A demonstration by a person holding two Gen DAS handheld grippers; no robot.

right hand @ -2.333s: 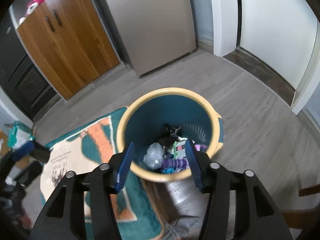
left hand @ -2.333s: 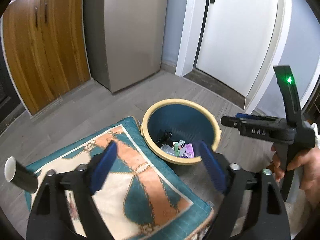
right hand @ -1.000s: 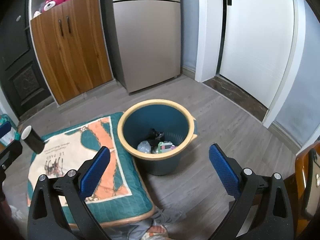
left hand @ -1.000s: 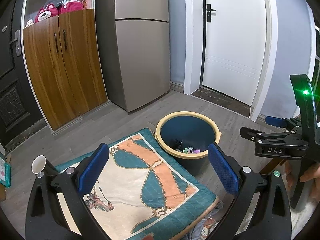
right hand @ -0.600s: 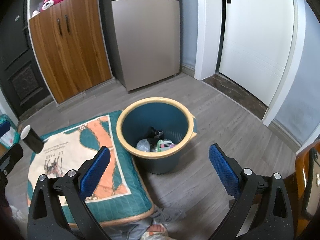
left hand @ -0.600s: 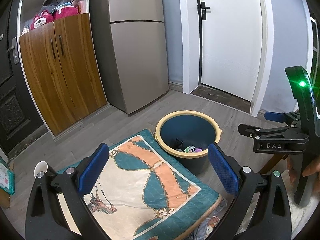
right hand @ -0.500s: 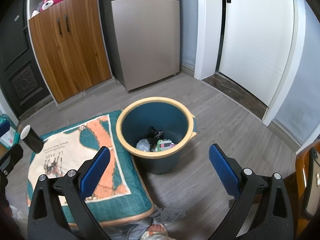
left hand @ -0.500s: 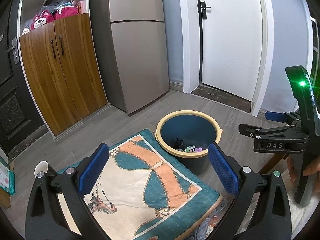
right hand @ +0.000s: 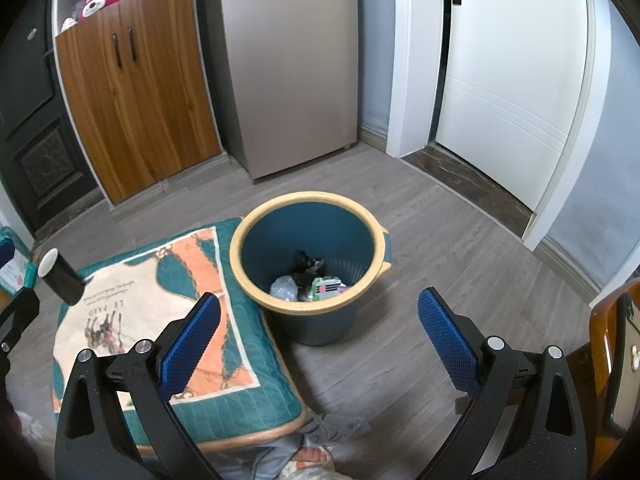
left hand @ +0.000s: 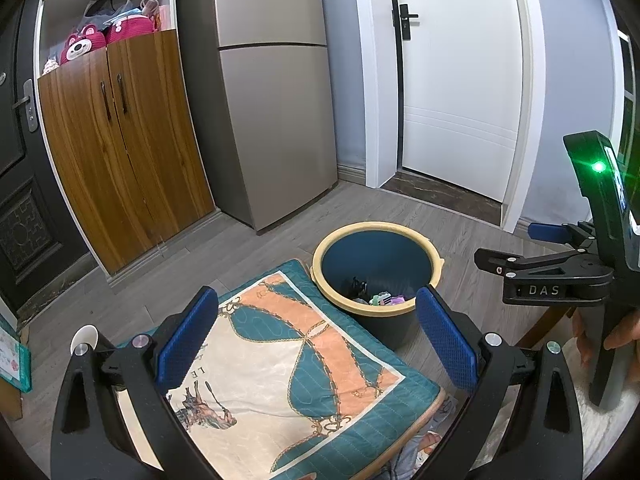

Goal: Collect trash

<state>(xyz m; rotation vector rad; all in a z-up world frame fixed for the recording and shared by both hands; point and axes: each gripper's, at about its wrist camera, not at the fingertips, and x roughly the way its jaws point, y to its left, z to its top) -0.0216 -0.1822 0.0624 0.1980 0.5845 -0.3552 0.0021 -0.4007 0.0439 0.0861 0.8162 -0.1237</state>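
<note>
In the left wrist view, a wooden cabinet (left hand: pixel 120 152) stood at the upper left, with a grey fridge (left hand: pixel 276 112) beside it and a white door (left hand: pixel 460 80) to the right. Below, a patterned cushion (left hand: pixel 288 364) lay on the floor at lower centre, its corner touching the bin (left hand: pixel 376 276), which sat right of centre. The bin was blue with a yellow rim, and the trash (left hand: pixel 382 300) lay at its bottom. The left gripper (left hand: pixel 316 338) was spread wide with nothing between its blue pads (left hand: pixel 188 336). At the right edge, a hand (left hand: pixel 612 344) held the other tool's handle.

In the right wrist view, the cushion (right hand: pixel 160 320) filled the lower left, the bin (right hand: pixel 308 264) stood at centre with trash (right hand: pixel 308 284) inside, and the right gripper (right hand: pixel 318 340) hung wide and empty near it. A black cup (right hand: pixel 60 280) with a white inside showed at the left edge.
</note>
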